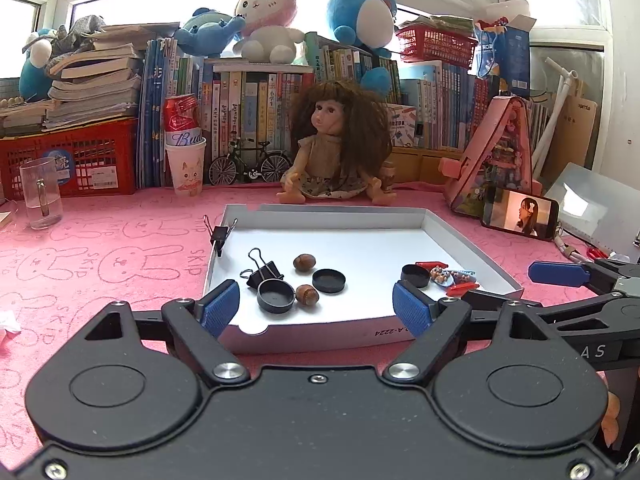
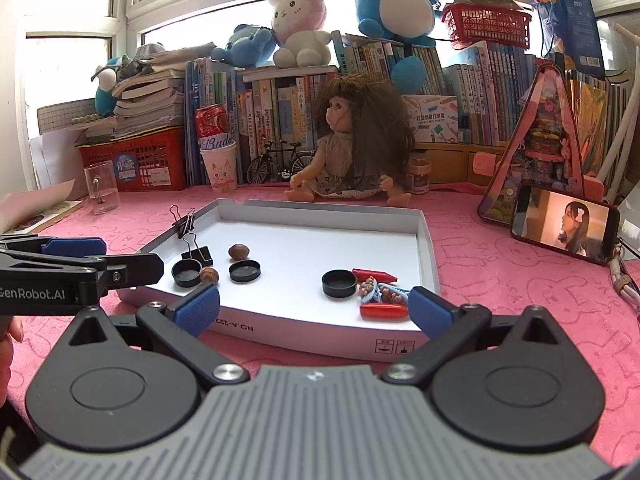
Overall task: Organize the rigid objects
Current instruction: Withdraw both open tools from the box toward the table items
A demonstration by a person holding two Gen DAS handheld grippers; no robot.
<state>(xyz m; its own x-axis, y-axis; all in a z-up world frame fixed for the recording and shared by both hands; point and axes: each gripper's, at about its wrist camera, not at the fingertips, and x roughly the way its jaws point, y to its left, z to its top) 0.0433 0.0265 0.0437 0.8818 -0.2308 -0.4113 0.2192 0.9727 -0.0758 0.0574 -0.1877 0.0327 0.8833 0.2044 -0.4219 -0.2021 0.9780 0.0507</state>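
Note:
A white cardboard tray [image 1: 256,330] [image 2: 428,240] lies on the pink cloth. Inside are black caps [image 1: 329,280] [image 1: 275,295] [image 2: 339,283], two hazelnuts [image 1: 305,262] [image 1: 307,294], a black binder clip [image 1: 265,270], and red and blue hair clips [image 1: 456,278] [image 2: 382,300]. Another binder clip [image 1: 218,233] is clamped on the tray's left wall. My left gripper [image 1: 316,310] is open and empty at the tray's near edge. My right gripper [image 2: 314,308] is open and empty at the near edge, by the hair clips.
A doll [image 1: 338,148] sits behind the tray. A phone [image 1: 519,216] leans at the right, a glass mug [image 1: 40,194] stands at the left, and a can in a paper cup [image 1: 186,152] and a model bicycle [image 1: 250,164] stand before the books.

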